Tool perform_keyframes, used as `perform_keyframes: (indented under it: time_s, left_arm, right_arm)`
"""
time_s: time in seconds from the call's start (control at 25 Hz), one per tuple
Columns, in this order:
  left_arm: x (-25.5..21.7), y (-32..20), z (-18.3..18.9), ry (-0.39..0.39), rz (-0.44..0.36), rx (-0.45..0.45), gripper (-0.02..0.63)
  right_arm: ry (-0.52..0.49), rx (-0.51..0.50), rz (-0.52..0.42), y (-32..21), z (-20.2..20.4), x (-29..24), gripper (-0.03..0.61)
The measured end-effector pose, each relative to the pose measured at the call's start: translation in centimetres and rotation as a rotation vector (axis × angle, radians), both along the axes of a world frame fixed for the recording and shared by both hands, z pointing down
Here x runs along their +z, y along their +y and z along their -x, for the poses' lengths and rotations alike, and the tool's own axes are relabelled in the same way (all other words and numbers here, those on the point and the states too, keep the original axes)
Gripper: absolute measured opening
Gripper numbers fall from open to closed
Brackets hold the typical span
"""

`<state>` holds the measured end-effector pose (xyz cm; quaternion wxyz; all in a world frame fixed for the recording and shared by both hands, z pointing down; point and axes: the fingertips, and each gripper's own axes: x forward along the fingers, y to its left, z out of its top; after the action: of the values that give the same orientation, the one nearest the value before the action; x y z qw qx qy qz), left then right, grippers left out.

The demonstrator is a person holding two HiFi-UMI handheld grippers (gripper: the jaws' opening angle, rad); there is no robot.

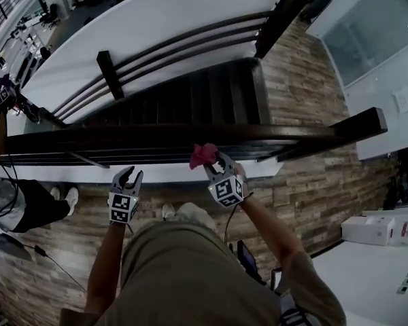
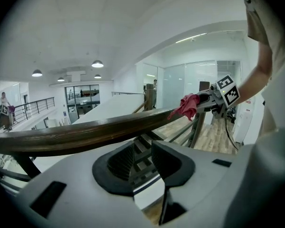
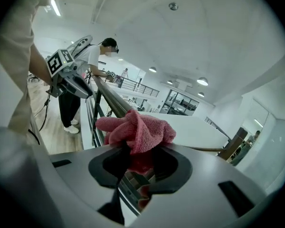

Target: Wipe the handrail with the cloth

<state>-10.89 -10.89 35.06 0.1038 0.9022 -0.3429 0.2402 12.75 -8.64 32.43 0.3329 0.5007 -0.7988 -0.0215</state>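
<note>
So the pink cloth (image 3: 137, 127) is bunched up in the right gripper (image 1: 214, 161), jaws clamped on the middle of the wad with a good puff of it sticking out past the tips. It sits right at the near edge of the dark wooden handrail (image 1: 156, 136), roughly halfway along the stretch in front of the person. From the left gripper view it looks like the cloth rests on top of the rail, but I honestly can't tell if it's pressed down or just brushing it

The left gripper (image 1: 128, 176) hangs just short of the rail, further along to the left, jaws partly apart with nothing between them. You only see the stairs (image 1: 190, 97) through the gap

My take on handling: the cloth is a soft, light terry sort of thing, so it'll squash and fold any way you push it. No weight to speak of, nothing to break. The risk is it drags out of the grip if it snags on the wood, or only the loose fluff touches and nothing actually gets wiped. The hold on the middle of the bundle looks sensible to me, since that leaves enough fabric out front to wrap over the rounded top. The rail itself is stiff and smooth-looking, so the cloth should slide along fine with some downward pressure
</note>
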Motion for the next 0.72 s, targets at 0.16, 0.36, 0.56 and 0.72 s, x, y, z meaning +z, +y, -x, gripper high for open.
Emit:
perform_keyframes:
  time_s: [0.16, 0.36, 0.56, 0.72]
  left_arm:
    - [-1.8, -0.3, 0.7, 0.037, -0.027, -0.018, 0.118]
    - [-3.2, -1.6, 1.0, 0.060, -0.048, -0.042, 0.118]
    - [-4.3, -4.1, 1.5, 0.062, -0.078, -0.081, 0.117]
    - [-5.1, -5.6, 1.9, 0.056, -0.092, -0.093, 0.117]
  right_arm:
    - [-0.034, 0.076, -0.055, 0.2, -0.9, -2.4, 0.123]
    - [-0.036, 0.153, -0.088, -0.8, -4.1, -4.1, 0.123]
    - [-0.031, 0.205, -0.080, -2.1, -7.1, -3.7, 0.123]
    - [-0.021, 0.249, -0.082, -3.2, -9.2, -3.5, 0.123]
